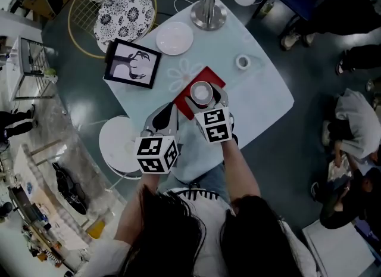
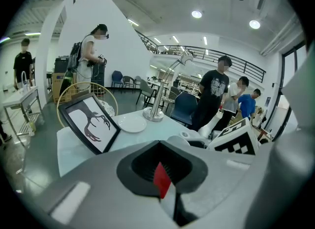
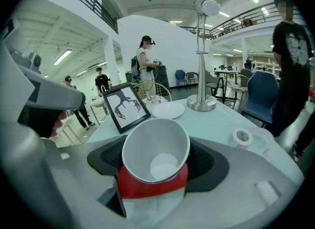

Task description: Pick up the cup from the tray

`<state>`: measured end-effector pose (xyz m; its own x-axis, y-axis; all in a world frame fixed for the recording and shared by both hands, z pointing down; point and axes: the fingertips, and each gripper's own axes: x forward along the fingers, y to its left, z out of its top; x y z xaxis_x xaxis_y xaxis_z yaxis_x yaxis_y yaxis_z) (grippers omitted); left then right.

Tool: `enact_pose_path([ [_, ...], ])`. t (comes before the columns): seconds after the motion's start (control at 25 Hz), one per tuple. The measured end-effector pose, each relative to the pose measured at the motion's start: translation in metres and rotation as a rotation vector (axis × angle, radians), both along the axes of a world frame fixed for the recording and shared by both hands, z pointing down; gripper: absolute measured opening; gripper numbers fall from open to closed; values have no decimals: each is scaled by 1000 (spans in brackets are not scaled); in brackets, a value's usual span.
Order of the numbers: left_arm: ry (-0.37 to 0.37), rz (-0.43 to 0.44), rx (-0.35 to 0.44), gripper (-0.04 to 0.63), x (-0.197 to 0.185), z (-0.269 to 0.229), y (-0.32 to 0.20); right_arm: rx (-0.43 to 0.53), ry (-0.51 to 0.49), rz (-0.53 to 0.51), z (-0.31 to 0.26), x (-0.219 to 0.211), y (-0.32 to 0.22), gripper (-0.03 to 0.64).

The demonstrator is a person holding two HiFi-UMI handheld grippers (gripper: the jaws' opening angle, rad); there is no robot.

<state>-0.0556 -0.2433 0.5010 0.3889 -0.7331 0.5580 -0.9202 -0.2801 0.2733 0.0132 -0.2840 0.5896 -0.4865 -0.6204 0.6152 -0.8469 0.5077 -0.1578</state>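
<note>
The step in hand was judged to be the grasp itself. The white paper cup [image 1: 201, 93] stood upright on the red square tray [image 1: 209, 74], near the middle of the pale worktop [image 1: 262, 97], and had not yet been lifted.

The right tool [image 1: 206, 96] was set round the cup, with 1 jaw at its left and 1 at its right. In the right gripper view the cup was seen between the 2 dark pads, its rim round and undented, with the red of the tray below it. The jaws were held apart and no pressing on the wall could be made out, so this tool was taken as released, not yet grasping.

The left tool [image 1: 171, 114] was placed at the near left corner of the tray. In the left gripper view a red sliver of that corner was seen pinched between jaws drawn almost together. This tool was therefore read as clenched on the tray, probably to steady it.

For the next move, the right jaws would need to be closed until both pads bore on the cup. Only light pressure would be wanted, since a thin paper wall is easily crushed. The cup could then be raised straight up, clear of the tray. The white round plate [image 1: 174, 38] and the black-framed antler picture [image 1: 132, 62], at the far left, were well apart from that path.
</note>
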Motion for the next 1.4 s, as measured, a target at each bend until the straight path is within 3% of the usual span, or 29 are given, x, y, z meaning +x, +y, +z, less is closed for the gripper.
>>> enact_pose_path([
  [0.36, 24, 118, 5, 0, 43, -4, 7, 66, 64, 180, -30, 103, -3, 374],
  [0.72, 10, 235, 21, 0, 86, -6, 9, 1, 60, 310, -13, 163, 33, 376],
  [1.04, 3, 263, 15, 0, 99, -3, 10, -49, 51, 341, 16, 183, 47, 377],
  [1.4, -32, 259, 12, 0, 88, 2, 10, -61, 64, 343, 38, 178, 53, 382],
])
